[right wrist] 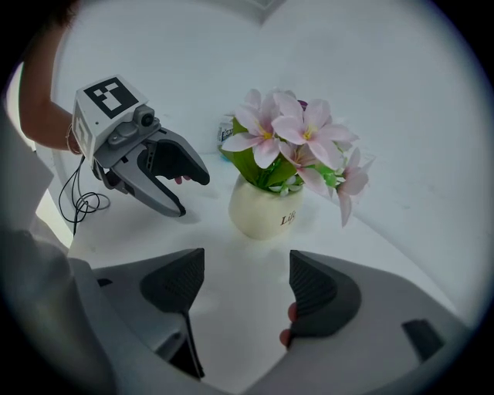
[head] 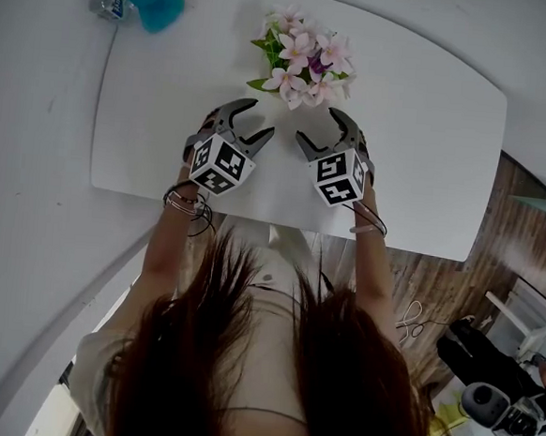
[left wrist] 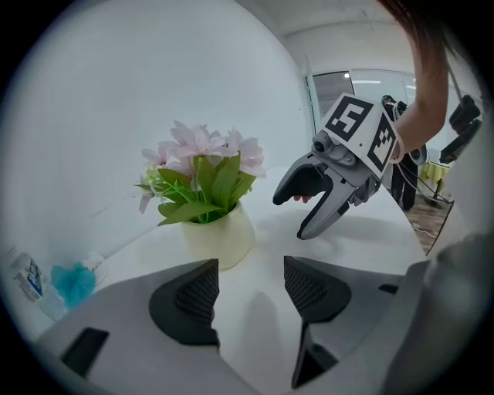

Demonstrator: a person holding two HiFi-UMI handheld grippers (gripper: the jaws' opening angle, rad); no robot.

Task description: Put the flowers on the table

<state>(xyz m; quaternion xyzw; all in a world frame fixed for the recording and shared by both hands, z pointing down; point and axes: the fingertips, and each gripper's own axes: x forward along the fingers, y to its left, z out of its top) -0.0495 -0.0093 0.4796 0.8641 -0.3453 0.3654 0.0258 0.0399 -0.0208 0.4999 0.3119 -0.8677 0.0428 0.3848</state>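
A cream pot of pink flowers point(head: 304, 62) stands upright on the white table point(head: 418, 167), near its far edge. Both grippers hang over the table on the near side of the pot, apart from it. My left gripper point(head: 248, 126) sits at the pot's near left, jaws open and empty. My right gripper point(head: 321, 132) is at the near right, also open with nothing between its jaws. In the left gripper view the flower pot point(left wrist: 218, 231) is ahead left and the right gripper point(left wrist: 297, 212) ahead right. The right gripper view shows the flower pot point(right wrist: 265, 207) ahead and the left gripper point(right wrist: 189, 194) to the left.
A plastic bottle point(head: 109, 3) and a teal fluffy thing point(head: 158, 2) lie at the table's far left corner. The table's near edge runs just below the grippers. Wooden floor and some equipment point(head: 499, 399) lie to the right, off the table.
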